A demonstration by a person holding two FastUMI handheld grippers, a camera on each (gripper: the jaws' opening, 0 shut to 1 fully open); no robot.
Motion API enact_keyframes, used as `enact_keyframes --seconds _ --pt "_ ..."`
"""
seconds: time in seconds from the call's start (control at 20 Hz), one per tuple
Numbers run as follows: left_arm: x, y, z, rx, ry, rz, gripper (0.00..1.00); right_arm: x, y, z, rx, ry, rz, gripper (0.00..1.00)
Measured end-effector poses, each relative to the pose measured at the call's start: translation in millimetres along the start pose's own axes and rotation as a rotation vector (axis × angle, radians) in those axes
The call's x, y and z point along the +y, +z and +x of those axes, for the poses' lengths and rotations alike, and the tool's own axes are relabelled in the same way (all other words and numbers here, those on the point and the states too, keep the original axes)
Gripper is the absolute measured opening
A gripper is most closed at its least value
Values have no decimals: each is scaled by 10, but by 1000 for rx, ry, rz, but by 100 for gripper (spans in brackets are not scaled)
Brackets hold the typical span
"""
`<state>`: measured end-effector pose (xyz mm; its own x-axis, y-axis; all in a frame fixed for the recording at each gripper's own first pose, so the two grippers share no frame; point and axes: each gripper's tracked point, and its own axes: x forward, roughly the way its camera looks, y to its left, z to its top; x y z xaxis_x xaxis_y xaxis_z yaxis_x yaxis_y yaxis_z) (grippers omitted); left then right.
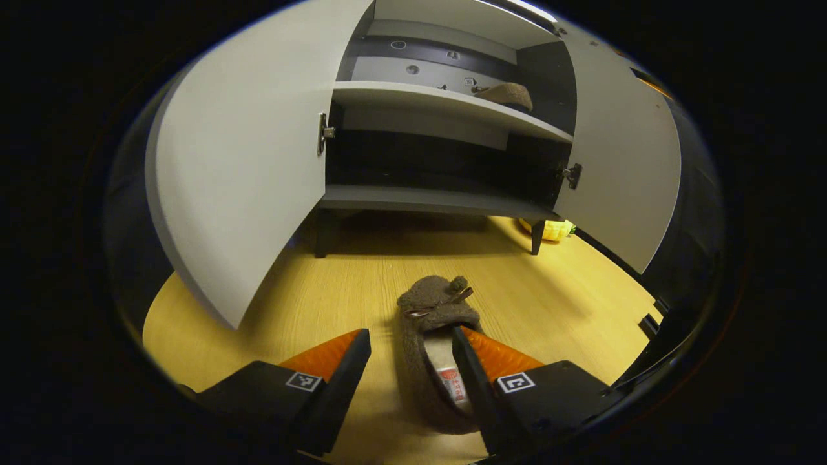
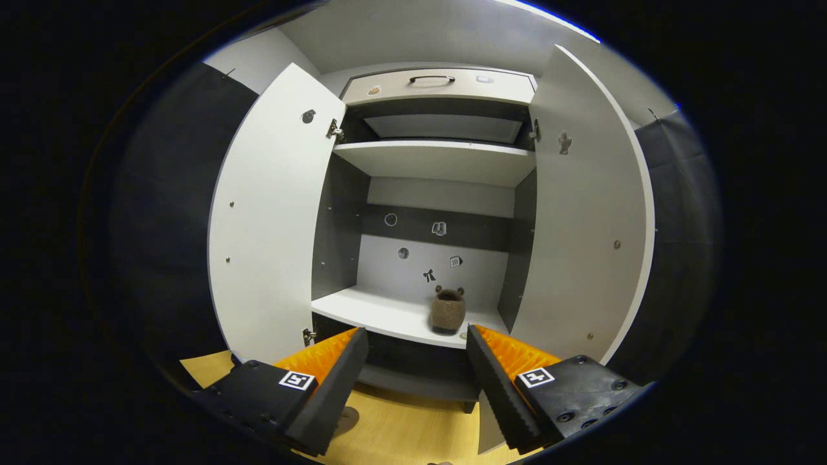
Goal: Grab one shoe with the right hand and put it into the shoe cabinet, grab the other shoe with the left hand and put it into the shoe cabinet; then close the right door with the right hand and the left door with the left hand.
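A brown fuzzy slipper [image 1: 434, 336] lies on the wooden floor [image 1: 336, 290], toe toward the shoe cabinet [image 1: 446, 97]. My left gripper [image 1: 411, 342] is open and low over it; the slipper's heel end sits between the fingers, the right finger [image 1: 475, 381] over its opening. The second slipper [image 1: 508, 94] rests on the cabinet's middle shelf, at the right side, also seen as the slipper [image 2: 448, 310] on the shelf [image 2: 387, 313] in the right gripper view. My right gripper [image 2: 417, 352] is open, empty, in front of that shelf. Both doors, left door [image 2: 271, 213] and right door [image 2: 585, 219], stand wide open.
A yellow object [image 1: 552, 228] lies on the floor by the cabinet's right front leg [image 1: 536, 237]. The left door [image 1: 239, 168] swings out over the floor at my left. A drawer with a handle [image 2: 431, 79] tops the cabinet. Black cloth walls flank it.
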<state>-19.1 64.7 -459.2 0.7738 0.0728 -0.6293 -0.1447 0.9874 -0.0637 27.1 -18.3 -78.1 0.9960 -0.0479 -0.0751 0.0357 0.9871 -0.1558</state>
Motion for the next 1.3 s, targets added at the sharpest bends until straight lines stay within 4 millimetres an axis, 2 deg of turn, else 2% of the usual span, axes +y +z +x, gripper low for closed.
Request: enact_keyframes --seconds 0.1,0.25,0.5,0.6,0.7,0.8,0.85,0.9,0.95,1.05,1.15,1.3 --pt "4 -59 89 19 -2 -3 82 0 -79 33 16 10 10 98" --pt "20 -132 216 40 -4 0 74 -14 -205 111 44 20 5 98" --pt "27 -202 425 69 3 -18 67 -56 -408 190 93 37 15 98" --pt "34 -232 514 91 7 -36 55 -85 -462 221 108 40 12 98" --pt "26 -217 555 88 1 -27 51 -110 -501 235 117 46 10 98" --pt "14 -206 586 88 17 3 41 -136 -540 261 126 49 7 98" --pt "54 -202 595 89 36 27 30 -184 -532 258 131 52 9 98" --pt "76 -179 604 88 56 46 26 -189 -549 263 135 55 14 98" --pt "81 -180 605 88 61 54 14 -197 -572 273 140 59 18 98" --pt "73 -185 605 90 56 52 7 -217 -608 279 147 61 17 98" --pt "46 -177 589 97 39 24 5 -218 -627 275 151 67 16 98" --pt "73 18 423 66 69 46 5 -233 -618 264 149 76 8 98"
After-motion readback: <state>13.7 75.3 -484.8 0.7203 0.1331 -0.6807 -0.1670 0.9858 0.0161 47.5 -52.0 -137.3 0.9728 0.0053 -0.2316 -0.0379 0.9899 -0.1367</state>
